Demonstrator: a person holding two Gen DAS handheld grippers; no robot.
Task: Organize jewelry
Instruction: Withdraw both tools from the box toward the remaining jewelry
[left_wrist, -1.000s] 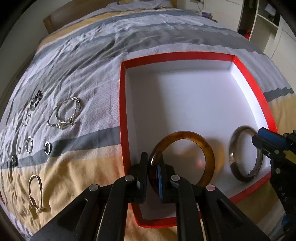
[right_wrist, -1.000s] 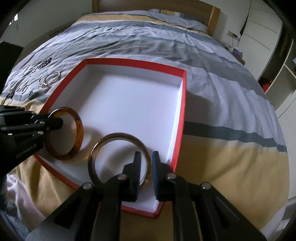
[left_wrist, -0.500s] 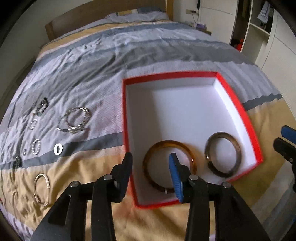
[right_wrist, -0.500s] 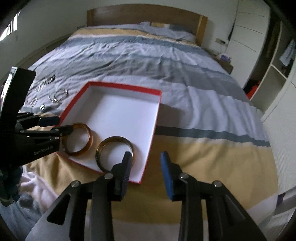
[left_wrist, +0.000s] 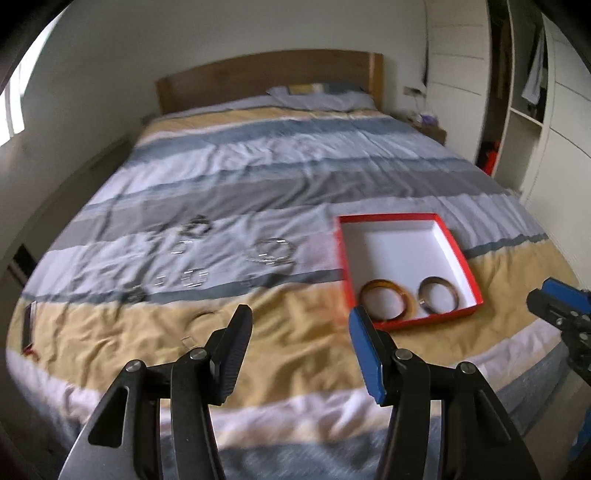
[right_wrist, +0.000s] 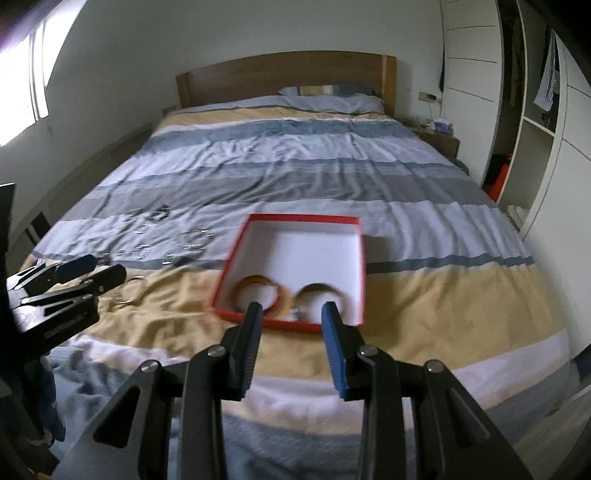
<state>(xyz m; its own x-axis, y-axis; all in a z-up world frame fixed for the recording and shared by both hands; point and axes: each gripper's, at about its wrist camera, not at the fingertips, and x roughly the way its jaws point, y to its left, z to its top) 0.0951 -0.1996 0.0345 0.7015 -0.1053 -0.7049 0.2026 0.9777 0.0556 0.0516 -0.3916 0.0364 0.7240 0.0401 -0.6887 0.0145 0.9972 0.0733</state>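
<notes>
Two bangles, one amber (left_wrist: 384, 300) and one brown (left_wrist: 439, 294), lie side by side in the near end of the red box (left_wrist: 458, 251) on the bed (left_wrist: 295, 177). Both claws, left (left_wrist: 298, 328) and right (right_wrist: 291, 324), hang apart and empty above the bed's near edge. Loose silver pieces (left_wrist: 273, 252) sit well left of the box on rumpled quilt. Thin rings there could sink into folds, so a claw may pinch fabric instead, or flick a ring away.
</notes>
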